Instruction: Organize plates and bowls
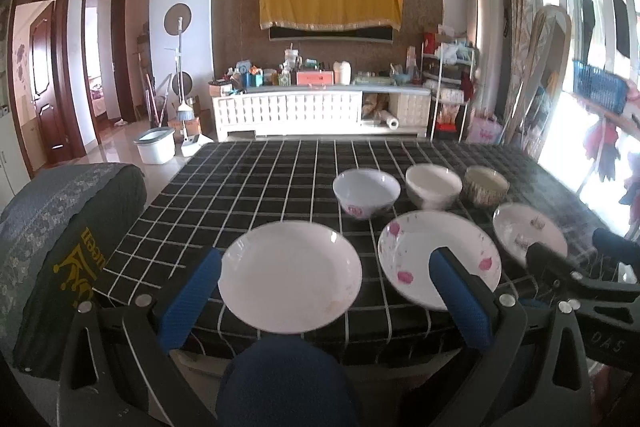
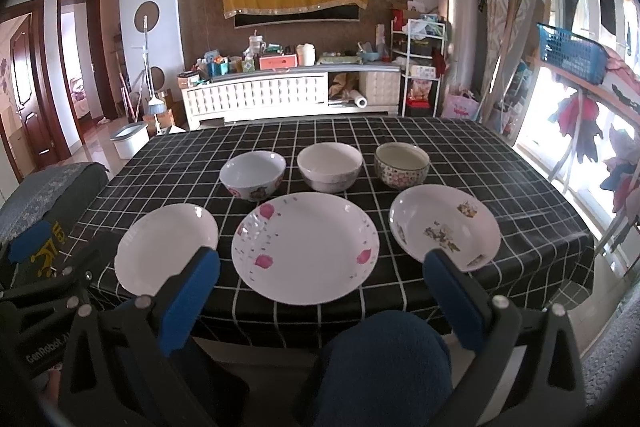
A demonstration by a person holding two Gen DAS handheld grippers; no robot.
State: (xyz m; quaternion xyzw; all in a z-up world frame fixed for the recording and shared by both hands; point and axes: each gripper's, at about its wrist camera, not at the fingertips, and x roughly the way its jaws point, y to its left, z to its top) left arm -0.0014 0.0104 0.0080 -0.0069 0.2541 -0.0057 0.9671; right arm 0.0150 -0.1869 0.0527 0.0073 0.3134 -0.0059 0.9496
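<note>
A table point(image 2: 460, 147) draped in a black cloth with a white grid is carrying three plates in a near row and three bowls in a far row. The pink-flowered plate point(image 2: 305, 248) is sitting in the middle of the near row, with the plain white plate point(image 2: 166, 249) to its left and the brown-sprigged plate point(image 2: 445, 227) to its right, each lying apart from its neighbour. Behind them, the white bowl with a floral band point(image 2: 253, 175) is standing on the left, the plain cream bowl point(image 2: 329, 167) in the centre and the flower-patterned straight-sided bowl point(image 2: 401, 165) on the right. The left gripper point(image 1: 326, 301) is hovering at the near table edge with its blue fingers point(image 1: 192, 299) spread wide around nothing, framing the white plate. The right gripper point(image 2: 320, 301) is likewise hanging with fingers point(image 2: 454, 301) wide apart and empty, facing the pink-flowered plate.
</note>
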